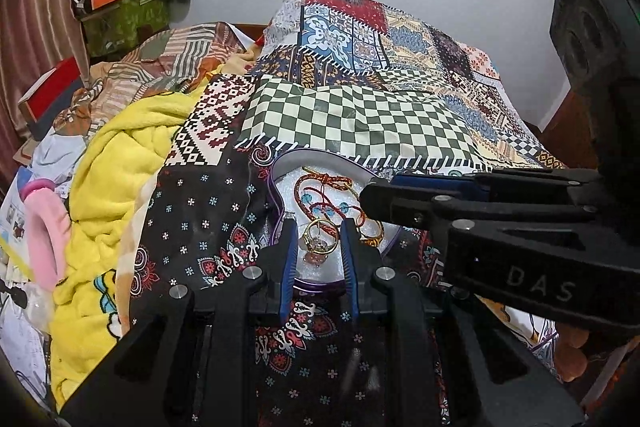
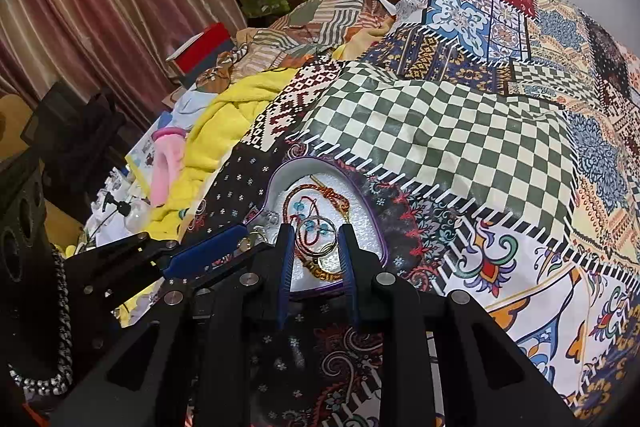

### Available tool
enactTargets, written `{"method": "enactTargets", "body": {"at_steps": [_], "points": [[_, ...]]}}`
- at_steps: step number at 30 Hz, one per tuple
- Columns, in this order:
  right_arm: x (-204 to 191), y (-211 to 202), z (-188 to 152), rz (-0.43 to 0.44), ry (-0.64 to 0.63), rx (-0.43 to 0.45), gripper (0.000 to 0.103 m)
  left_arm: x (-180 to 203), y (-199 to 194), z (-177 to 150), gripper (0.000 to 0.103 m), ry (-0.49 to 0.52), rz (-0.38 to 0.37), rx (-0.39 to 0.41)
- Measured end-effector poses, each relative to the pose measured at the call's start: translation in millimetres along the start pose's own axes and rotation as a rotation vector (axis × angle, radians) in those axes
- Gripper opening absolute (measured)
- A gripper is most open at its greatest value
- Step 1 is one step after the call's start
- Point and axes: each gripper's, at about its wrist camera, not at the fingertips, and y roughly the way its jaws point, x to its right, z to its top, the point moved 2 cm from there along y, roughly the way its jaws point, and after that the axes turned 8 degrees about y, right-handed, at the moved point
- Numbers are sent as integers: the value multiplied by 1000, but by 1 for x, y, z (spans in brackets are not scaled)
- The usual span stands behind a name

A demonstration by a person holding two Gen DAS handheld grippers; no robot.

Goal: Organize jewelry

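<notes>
A patchwork bedspread (image 1: 360, 115) covered the bed – one heart-shaped tray (image 2: 280, 175); left gripper (image 1: 318, 247) and right gripper (image 2: 316, 251) both parted, gripping nothing.

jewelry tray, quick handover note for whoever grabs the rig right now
Left claw: open, fingers straddling a gold ring with a stone in the heart-shaped tray; not gripped.
Right claw: open over the same tray, around a thin hoop, holding nothing.
Red cord bracelets and a gold bangle lie tangled in the tray, on the patchwork bedspread.
Done: nothing visibly sorted out. Left: separate the pieces, probably ring first.
</notes>
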Motion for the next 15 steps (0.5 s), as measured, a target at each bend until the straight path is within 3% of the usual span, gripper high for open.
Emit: {"method": "enactTargets", "body": {"at_steps": [5,7,10,15], "points": [[-3,-1,-1,11,-5,-21,22,0,-1,1,20,2,6,-2],[-4,-5,0,16,-3,-14,30,0,-3,1,20,0,7,-4],[-4,-15,2,15,0,12,37,0,-8,2,21,0,12,1],[-8,-46,5,-1,-3,83,37,2,-29,8,27,5,30,35]]}}
